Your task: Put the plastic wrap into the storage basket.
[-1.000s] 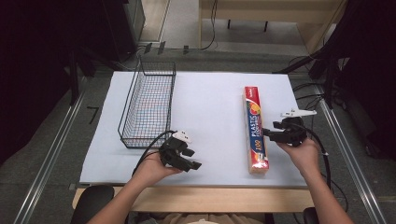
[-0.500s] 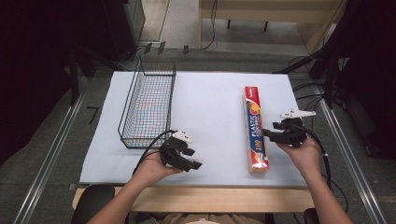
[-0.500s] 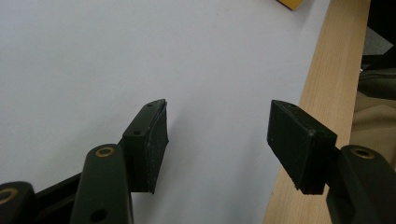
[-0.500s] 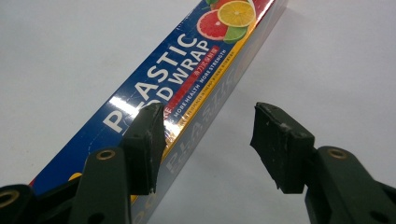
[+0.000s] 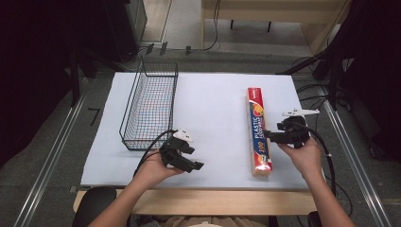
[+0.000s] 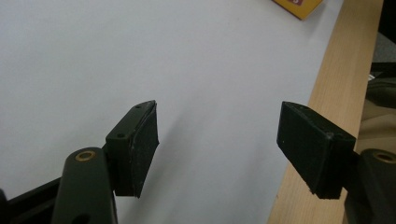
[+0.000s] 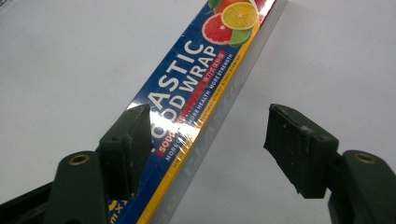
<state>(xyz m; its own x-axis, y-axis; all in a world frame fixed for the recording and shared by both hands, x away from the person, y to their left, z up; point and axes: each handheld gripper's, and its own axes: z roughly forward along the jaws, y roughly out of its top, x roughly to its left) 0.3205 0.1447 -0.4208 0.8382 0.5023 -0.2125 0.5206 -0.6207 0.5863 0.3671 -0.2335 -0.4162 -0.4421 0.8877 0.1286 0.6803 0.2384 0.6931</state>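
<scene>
High view: the plastic wrap box (image 5: 258,130) lies lengthwise on the table's (image 5: 213,99) right half, well apart from the wire basket (image 5: 150,105) at left. The right gripper (image 5: 276,135), jaws spread, straddles the box's right edge without clamping it. The left gripper (image 5: 191,161) hovers released over bare table near the front edge.

The high view looks forward and down from above the person's side, far enough to take in the whole white table (image 5: 213,99), the basket (image 5: 150,105) at left and the box (image 5: 257,127) at right. The left gripper view sits very close to the table (image 6: 140,51), looking along its jaws across the near wooden edge (image 6: 322,98), and it shares with the high view this edge and a corner of the box (image 6: 299,5). The right gripper view is also very near and looks down along its jaws at the box (image 7: 205,74), the same box that the high view shows from far.
</scene>
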